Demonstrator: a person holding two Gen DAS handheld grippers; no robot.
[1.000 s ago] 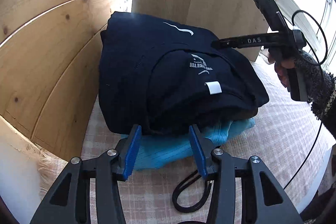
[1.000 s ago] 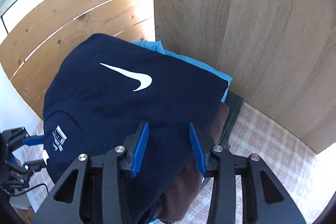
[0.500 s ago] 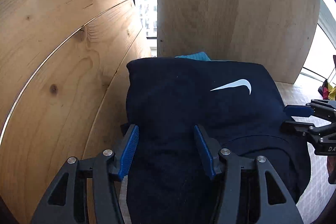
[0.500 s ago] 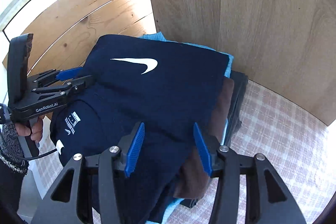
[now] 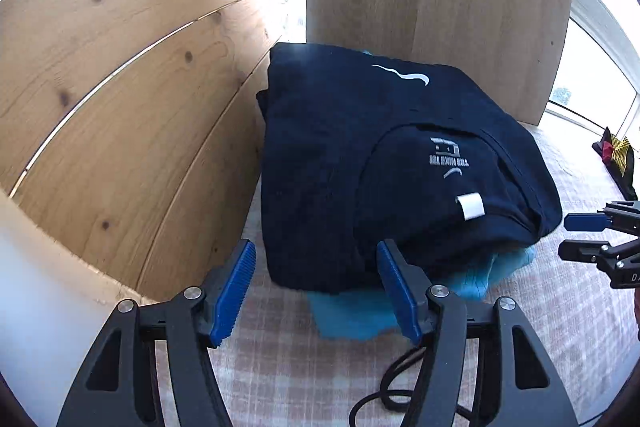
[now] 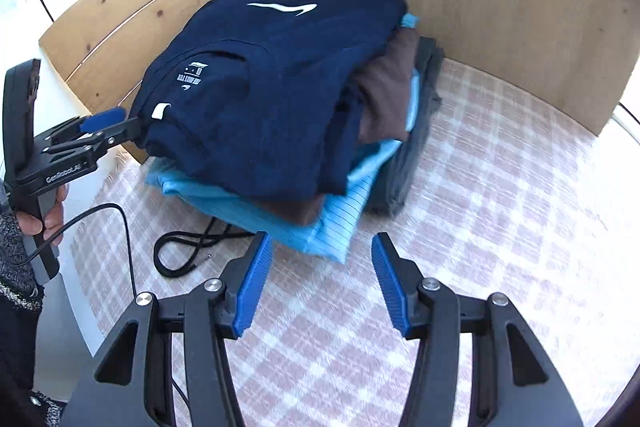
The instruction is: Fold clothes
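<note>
A folded navy shirt with a white swoosh tops a stack of clothes; in the right wrist view the navy shirt lies over brown, light blue and dark grey garments. My left gripper is open at the stack's near corner, its fingers either side of the navy and light blue edges. From the right wrist view, the left gripper sits at the shirt's collar end, held by a hand. My right gripper is open over the checked cloth, just short of the stack, holding nothing.
Slatted wooden boards and a flat wooden panel wall in the stack on two sides. A pink checked cloth covers the surface. A black cord loops beside the stack. A small dark object sits far right.
Half a second ago both grippers were over the top of the navy shirt. Both have drawn back off it and now sit low in front of the stack, still open.
</note>
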